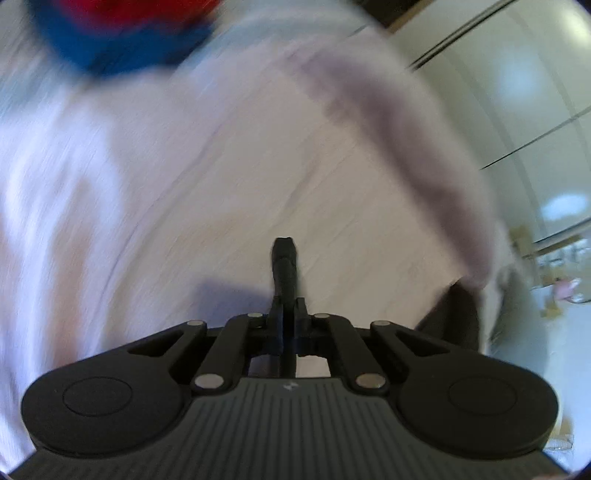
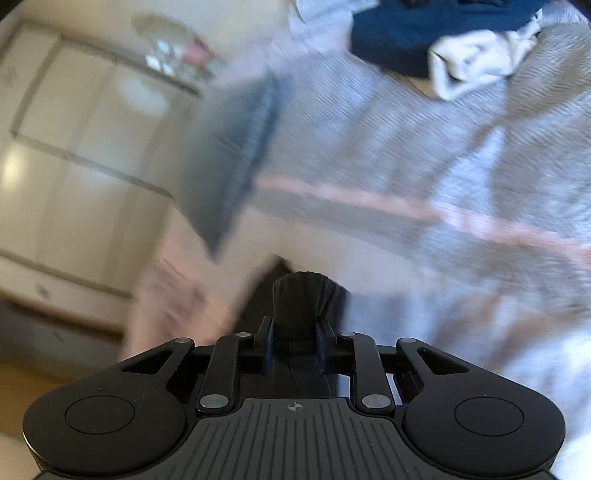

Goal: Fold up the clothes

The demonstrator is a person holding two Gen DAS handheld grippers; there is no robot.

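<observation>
Right wrist: dark garment (image 2: 295, 310) (bunched) in gripper (image 2: 295, 295)

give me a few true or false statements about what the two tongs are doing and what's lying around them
1. The left tongs are closed. True.
2. The right tongs are wide open and empty. False: they are shut on dark cloth.
3. A navy garment lies on the bed with a white garment next to it. True.
4. The right view is sharp throughout. False: most of it is motion blurred.
5. A red and blue item shows at the top of the left view. True.
6. The left tongs hold a green towel. False: no green towel is visible; pale fabric fills that view.
</observation>
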